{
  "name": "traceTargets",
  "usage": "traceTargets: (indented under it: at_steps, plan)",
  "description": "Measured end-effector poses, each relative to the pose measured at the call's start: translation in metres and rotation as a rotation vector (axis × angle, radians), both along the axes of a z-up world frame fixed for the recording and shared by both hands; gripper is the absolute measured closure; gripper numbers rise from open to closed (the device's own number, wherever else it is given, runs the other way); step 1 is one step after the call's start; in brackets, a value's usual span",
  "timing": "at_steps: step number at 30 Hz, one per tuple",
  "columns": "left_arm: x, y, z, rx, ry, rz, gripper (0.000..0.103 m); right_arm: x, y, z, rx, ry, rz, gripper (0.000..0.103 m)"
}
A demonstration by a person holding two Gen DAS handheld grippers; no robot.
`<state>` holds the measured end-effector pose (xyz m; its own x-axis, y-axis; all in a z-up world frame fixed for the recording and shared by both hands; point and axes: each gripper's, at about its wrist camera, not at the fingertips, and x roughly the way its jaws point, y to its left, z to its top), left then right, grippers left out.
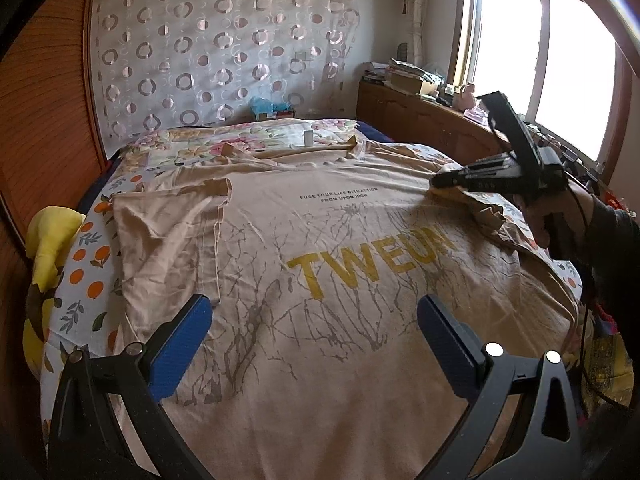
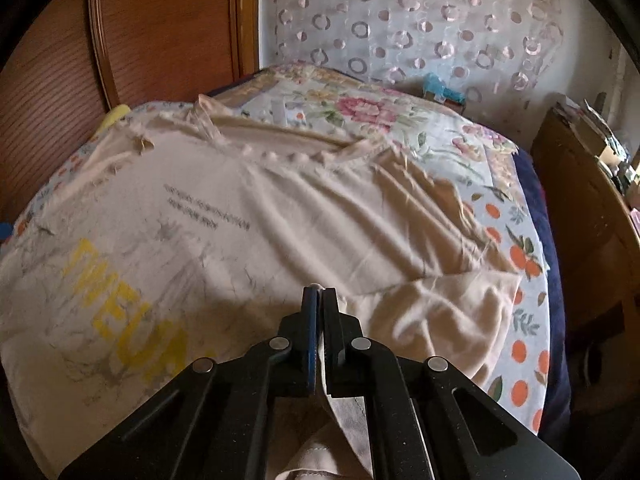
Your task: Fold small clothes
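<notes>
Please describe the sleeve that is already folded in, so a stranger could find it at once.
On the bed lies a beige T-shirt with yellow letters. Its folded sleeve lies flat over the shirt's body, on the orange-print side, while the other sleeve is pinched in the right claw.

The T-shirt (image 1: 320,240) runs off the near edge of the left wrist view, its hem unseen. In the right wrist view the small print (image 2: 208,210) on its chest is too blurred to read, and the yellow word (image 2: 128,312) is cut short behind the right gripper (image 2: 319,294). The clutter on the far cabinet (image 1: 420,100) is too small to tell apart.
</notes>
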<state>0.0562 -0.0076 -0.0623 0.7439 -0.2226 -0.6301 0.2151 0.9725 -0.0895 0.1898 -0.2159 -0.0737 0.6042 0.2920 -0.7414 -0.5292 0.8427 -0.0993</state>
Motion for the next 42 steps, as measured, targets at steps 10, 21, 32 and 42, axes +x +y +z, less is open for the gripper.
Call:
traceTargets:
  at_steps: [10,21,32,42]
  plan:
    - [-0.001,0.003,-0.002,-0.003,-0.004,0.004,0.000,0.007,0.029,0.042,0.146,-0.051,0.050,0.101]
    - [-0.001,0.008,-0.002,-0.013,-0.005,0.012,0.000,-0.005,0.008,0.018,0.044,-0.064,-0.063,0.055]
    - [-0.003,0.003,-0.003,-0.014,-0.001,0.004,0.000,-0.099,-0.018,-0.015,0.006,-0.005,0.040,0.059]
    - [-0.003,0.001,-0.003,-0.010,0.004,0.008,0.000,-0.091,-0.010,-0.033,-0.082,-0.009,0.038,0.076]
